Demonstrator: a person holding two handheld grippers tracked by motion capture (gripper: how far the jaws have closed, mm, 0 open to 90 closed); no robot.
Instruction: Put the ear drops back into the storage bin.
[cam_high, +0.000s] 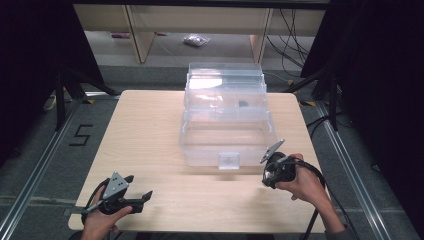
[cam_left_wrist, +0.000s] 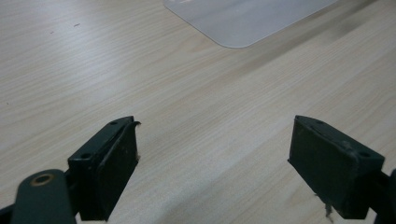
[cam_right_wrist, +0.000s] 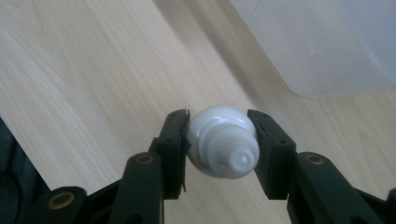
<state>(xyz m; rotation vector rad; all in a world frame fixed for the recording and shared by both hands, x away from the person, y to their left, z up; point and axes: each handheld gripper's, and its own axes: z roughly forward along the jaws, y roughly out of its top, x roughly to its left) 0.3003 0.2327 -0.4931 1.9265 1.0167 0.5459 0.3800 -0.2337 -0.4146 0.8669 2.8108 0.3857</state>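
Right gripper view: my right gripper (cam_right_wrist: 219, 140) squeezes a small white bottle (cam_right_wrist: 223, 142), cap toward me. The clear box (cam_high: 227, 135) sits just far-left. My left gripper (cam_left_wrist: 212, 163) is open.

A small white bottle (cam_right_wrist: 219, 140) of smooth, faintly glossy plastic, with a finely ribbed collar below its nozzle, is clamped between the matt black jaws of the right gripper (cam_right_wrist: 219, 142). Beneath it, the table (cam_right_wrist: 93, 70) is seen as pale wood with a fine, straight grain and a satin finish. Just beyond the jaws, a clear container (cam_high: 227, 130) of thin, glossy, see-through plastic is found. The pads of the left gripper (cam_left_wrist: 212, 154) are shown as matt black, slightly scuffed plastic.
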